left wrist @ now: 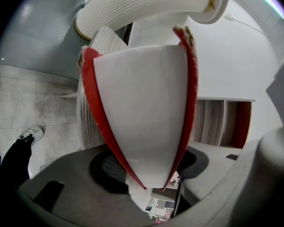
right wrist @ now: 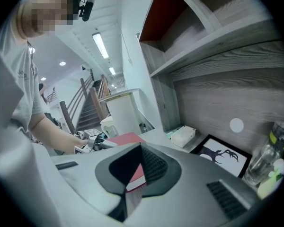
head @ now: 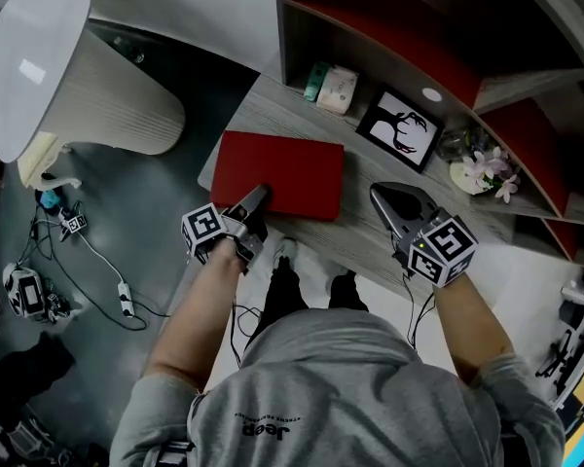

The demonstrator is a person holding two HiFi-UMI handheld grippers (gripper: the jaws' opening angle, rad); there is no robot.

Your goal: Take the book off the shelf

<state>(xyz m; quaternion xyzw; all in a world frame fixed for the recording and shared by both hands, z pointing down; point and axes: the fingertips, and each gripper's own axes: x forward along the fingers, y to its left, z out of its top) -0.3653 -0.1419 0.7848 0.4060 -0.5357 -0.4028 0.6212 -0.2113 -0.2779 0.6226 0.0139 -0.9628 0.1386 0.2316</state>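
Note:
A red hardcover book (head: 282, 173) lies flat on the grey wooden counter (head: 370, 246) below the shelves. My left gripper (head: 256, 199) is at the book's near left corner and is shut on it. In the left gripper view the book (left wrist: 142, 117) fills the middle, its white page edge between two red covers, with the jaws (left wrist: 154, 174) closing on its lower end. My right gripper (head: 384, 197) hovers over the counter just right of the book, shut and holding nothing. In the right gripper view its jaws (right wrist: 139, 148) meet in a point, and the book (right wrist: 128, 138) shows beyond them.
A framed black tree picture (head: 401, 129) leans at the counter's back, with a small white box (head: 339, 89) and a teal packet (head: 316, 81) to its left and a glass of flowers (head: 487, 168) to its right. Shelves with red back panels (head: 399, 37) rise behind. Cables (head: 78, 251) lie on the floor.

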